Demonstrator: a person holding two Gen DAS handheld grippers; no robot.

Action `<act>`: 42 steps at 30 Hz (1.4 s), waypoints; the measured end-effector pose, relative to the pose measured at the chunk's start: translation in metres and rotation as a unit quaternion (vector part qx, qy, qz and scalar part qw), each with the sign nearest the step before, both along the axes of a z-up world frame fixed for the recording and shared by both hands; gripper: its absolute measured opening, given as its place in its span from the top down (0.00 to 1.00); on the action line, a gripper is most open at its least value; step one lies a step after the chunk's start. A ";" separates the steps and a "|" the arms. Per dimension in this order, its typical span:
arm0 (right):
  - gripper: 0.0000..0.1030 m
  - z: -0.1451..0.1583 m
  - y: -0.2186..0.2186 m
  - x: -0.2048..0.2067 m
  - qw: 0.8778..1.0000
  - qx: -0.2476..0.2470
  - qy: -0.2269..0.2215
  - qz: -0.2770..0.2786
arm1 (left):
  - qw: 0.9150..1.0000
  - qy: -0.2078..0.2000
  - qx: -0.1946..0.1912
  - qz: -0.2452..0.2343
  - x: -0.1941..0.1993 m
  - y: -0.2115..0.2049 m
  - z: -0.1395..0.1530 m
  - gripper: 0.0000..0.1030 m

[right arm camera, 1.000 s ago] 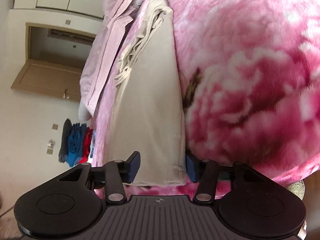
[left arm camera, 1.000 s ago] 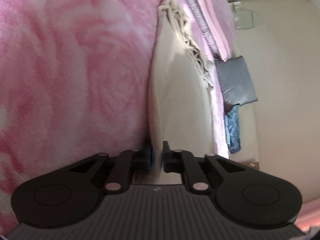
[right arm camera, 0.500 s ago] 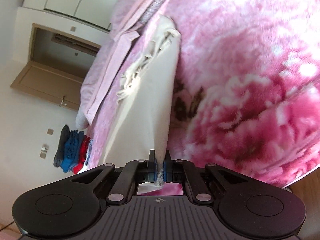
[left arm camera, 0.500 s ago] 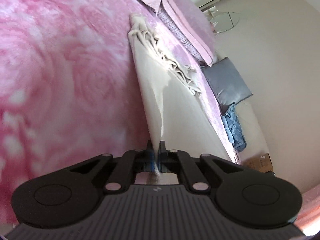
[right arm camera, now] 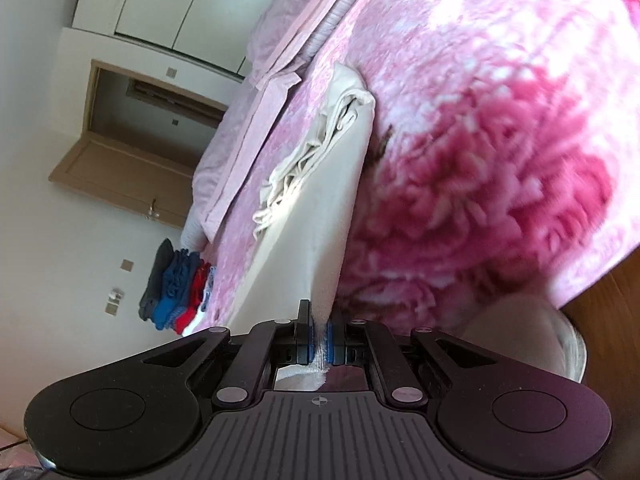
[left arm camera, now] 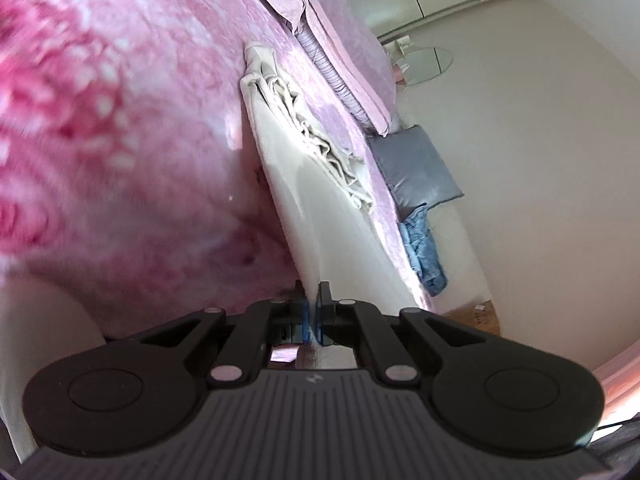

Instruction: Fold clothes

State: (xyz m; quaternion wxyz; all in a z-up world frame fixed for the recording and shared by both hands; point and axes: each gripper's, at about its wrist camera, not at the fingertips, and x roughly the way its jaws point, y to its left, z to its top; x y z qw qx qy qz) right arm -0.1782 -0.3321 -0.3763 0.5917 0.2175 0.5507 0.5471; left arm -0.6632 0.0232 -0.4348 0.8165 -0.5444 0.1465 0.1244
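Cream garment [left arm camera: 320,216] lying stretched across the pink floral blanket [left arm camera: 120,120], long axis running away from both cameras toward the pillows [left arm camera: 340,32], left gripper [left arm camera: 311,308] pinching its near edge, right gripper [right arm camera: 319,330] clamping the near hem.

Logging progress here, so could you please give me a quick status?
Both hand-held grippers, left and right, shut on cream garment. Near edge lifted off pink blanket. Nothing in the way.

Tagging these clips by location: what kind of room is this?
Most likely a bedroom: a bed under a pink floral blanket, pink pillows at its head, and white wardrobe doors along the wall.
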 end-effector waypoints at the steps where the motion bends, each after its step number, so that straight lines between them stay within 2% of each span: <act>1: 0.96 0.001 -0.007 -0.004 1.000 0.002 0.001 -0.002 | 1.000 -0.003 -0.005 0.004 -0.002 -0.006 0.000 0.99; 5: 0.96 0.004 -0.030 -0.016 1.000 0.009 0.010 -0.008 | 1.000 -0.004 -0.023 0.014 -0.015 -0.024 -0.002 0.99; 8: 0.96 0.008 -0.032 -0.014 1.000 0.012 0.011 -0.007 | 0.999 -0.006 -0.027 0.016 -0.014 -0.024 0.001 0.99; 14: 0.96 0.033 -0.001 0.008 0.999 0.033 -0.001 0.008 | 0.999 -0.032 -0.014 0.009 0.006 0.013 0.031 0.99; 18: 0.96 0.051 0.050 0.048 0.999 0.046 -0.005 0.005 | 0.999 -0.047 -0.020 0.005 0.044 0.069 0.046 0.99; 23: 0.96 0.056 0.149 0.106 0.999 0.031 -0.033 -0.006 | 0.999 -0.041 -0.027 0.016 0.119 0.164 0.039 0.97; 25: 0.95 0.042 0.195 0.132 0.999 0.010 -0.022 -0.032 | 0.998 -0.036 -0.045 0.038 0.148 0.203 0.023 0.88; 26: 0.84 0.031 0.217 0.145 0.999 -0.003 -0.014 -0.049 | 0.997 -0.028 -0.055 0.053 0.159 0.222 0.014 0.75; 27: 0.74 0.020 0.232 0.155 0.997 -0.022 -0.015 -0.067 | 0.996 -0.013 -0.056 0.074 0.167 0.237 0.007 0.73; 28: 0.43 0.008 0.244 0.164 0.995 -0.041 -0.017 -0.086 | 0.994 0.001 -0.057 0.094 0.173 0.251 0.000 0.73; 29: 0.33 0.000 0.251 0.170 0.993 -0.054 -0.030 -0.101 | 0.993 0.007 -0.053 0.105 0.174 0.259 -0.005 0.73; 32: 0.33 -0.009 0.248 0.177 0.992 -0.038 -0.071 -0.094 | 0.996 0.003 -0.022 0.085 0.169 0.267 -0.010 0.73; 35: 0.33 -0.011 0.231 0.178 0.988 -0.023 -0.139 -0.067 | 0.998 0.033 0.043 0.028 0.172 0.260 -0.009 0.72; 36: 0.33 -0.010 0.226 0.176 0.985 -0.023 -0.163 -0.058 | 0.997 0.044 0.059 0.011 0.175 0.258 -0.010 0.69; 38: 0.33 -0.013 0.225 0.174 0.983 -0.020 -0.177 -0.039 | 0.998 0.035 0.055 -0.006 0.181 0.255 -0.017 0.63; 41: 0.33 -0.019 0.229 0.172 0.986 -0.006 -0.167 -0.015 | 0.999 0.013 0.034 -0.004 0.193 0.258 -0.023 0.62; 42: 0.33 -0.019 0.233 0.170 0.986 -0.003 -0.169 -0.011 | 0.999 0.019 0.041 -0.001 0.199 0.258 -0.023 0.62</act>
